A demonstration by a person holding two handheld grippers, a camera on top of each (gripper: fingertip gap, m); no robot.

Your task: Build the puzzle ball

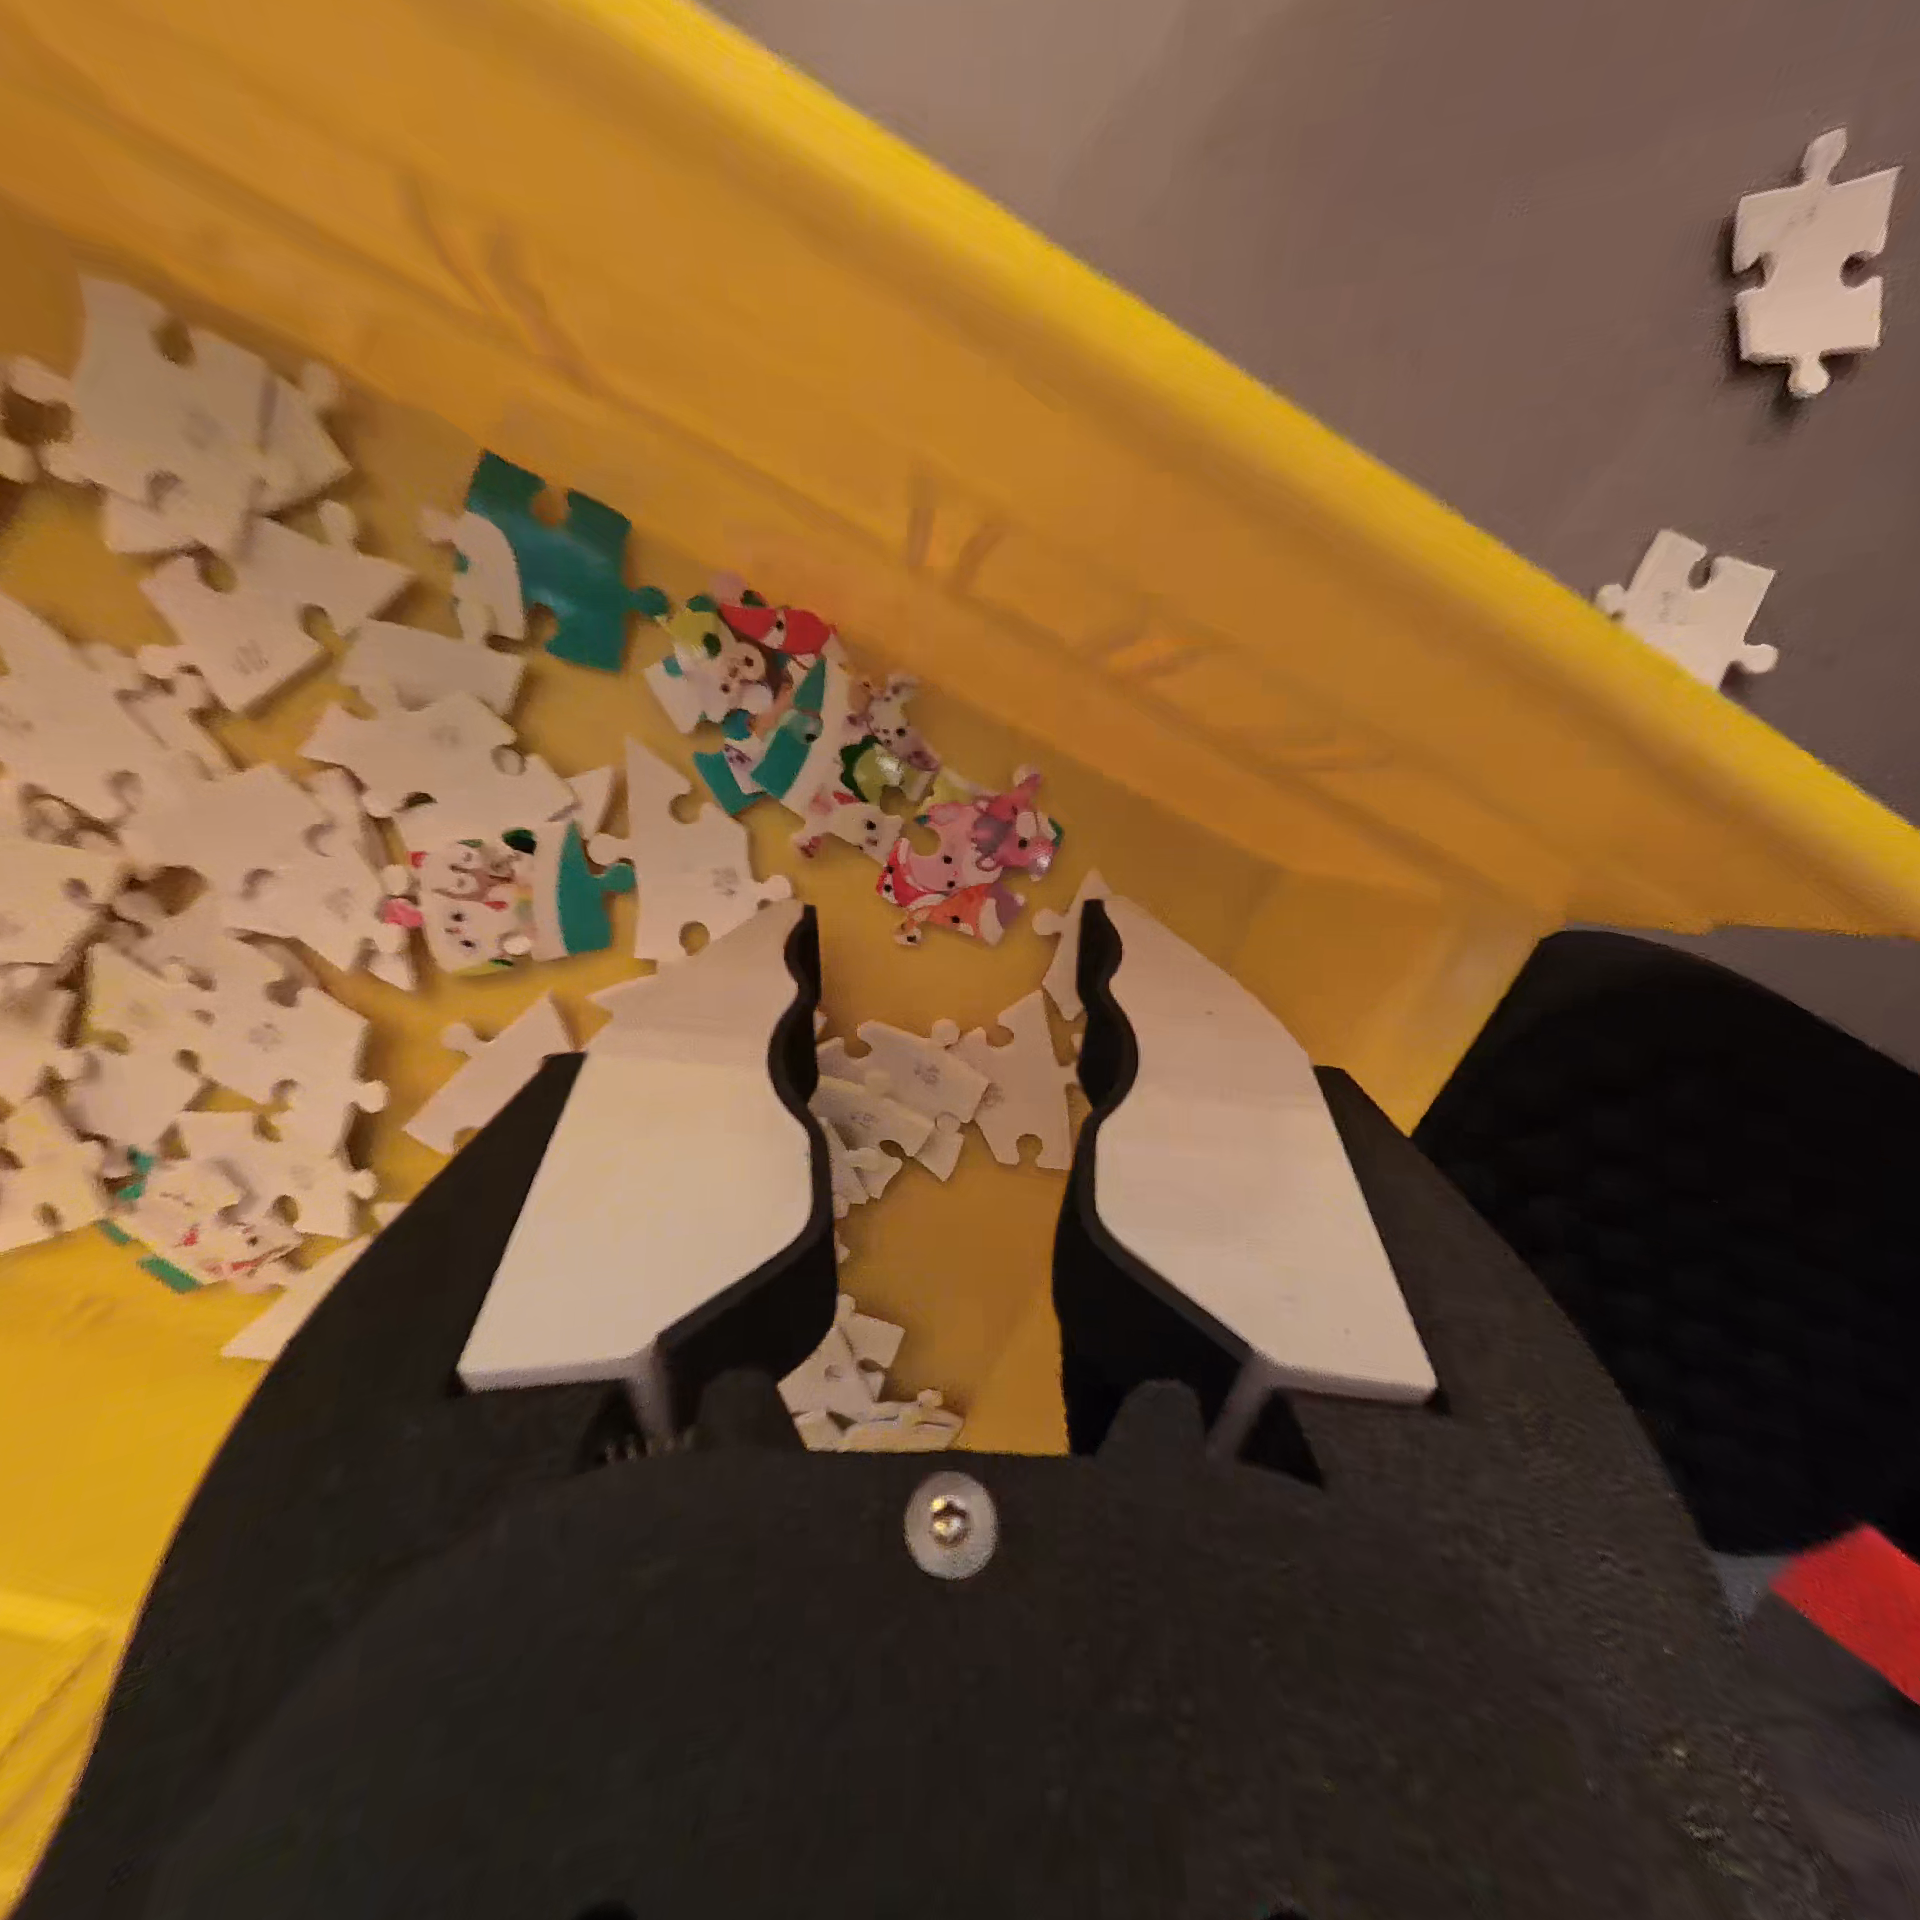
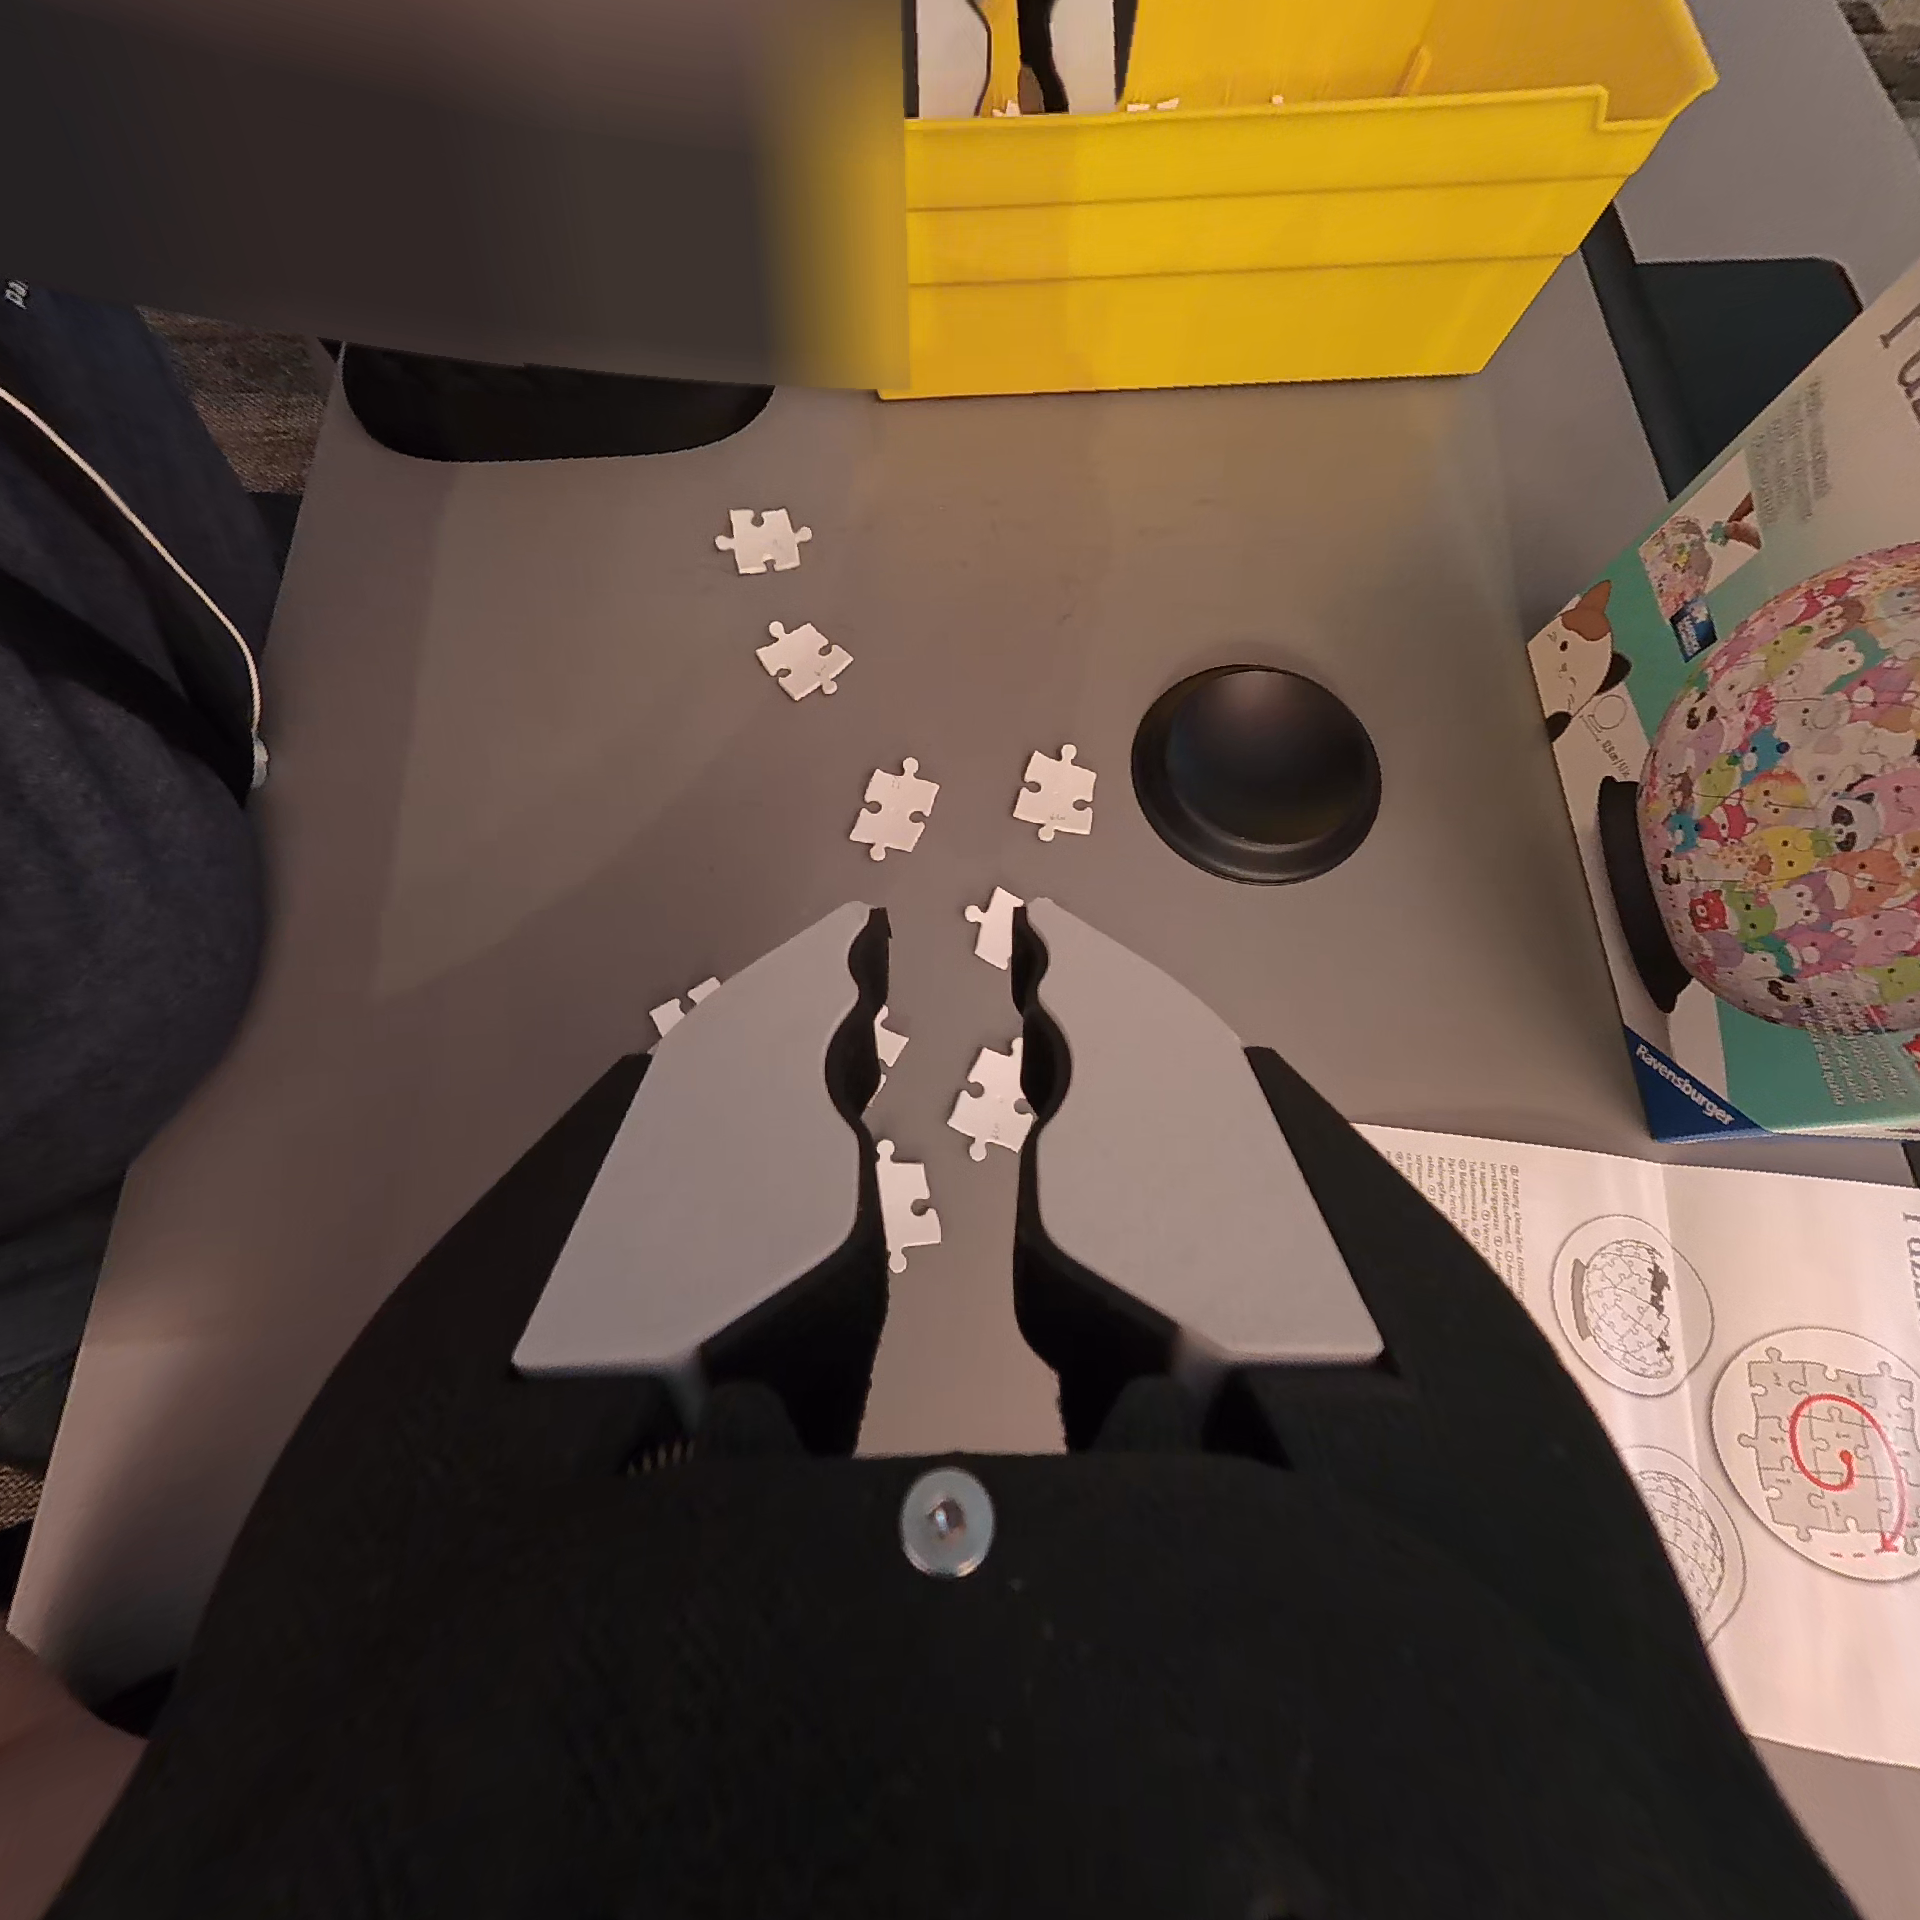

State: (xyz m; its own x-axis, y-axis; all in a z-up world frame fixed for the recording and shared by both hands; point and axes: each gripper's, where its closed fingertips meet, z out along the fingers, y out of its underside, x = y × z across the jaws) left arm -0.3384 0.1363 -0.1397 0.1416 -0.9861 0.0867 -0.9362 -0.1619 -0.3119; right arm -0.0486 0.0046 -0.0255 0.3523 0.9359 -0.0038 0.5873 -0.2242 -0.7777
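My left gripper (image 1: pixel 945 914) is open and empty inside the yellow bin (image 1: pixel 935 436), over a heap of puzzle pieces (image 1: pixel 260 790), most white side up, a few showing colourful print (image 1: pixel 966 862). My right gripper (image 2: pixel 951 920) is open and empty above the grey table (image 2: pixel 520 727), where several white pieces lie face down, such as one (image 2: pixel 896 808) just ahead of the fingertips and one (image 2: pixel 992 1101) between the fingers. The black ball stand (image 2: pixel 1255 774) sits right of them. The left gripper's fingers show in the bin in the right wrist view (image 2: pixel 1023 52).
The yellow bin (image 2: pixel 1226 239) stands at the table's far edge. The puzzle box (image 2: pixel 1766 790) and an instruction sheet (image 2: pixel 1714 1351) lie at the right. A person's clothing (image 2: pixel 114 727) is at the left. Two white pieces (image 1: pixel 1808 260) lie outside the bin. Some 35 centimeters of space lies between my two pairs of fingers.
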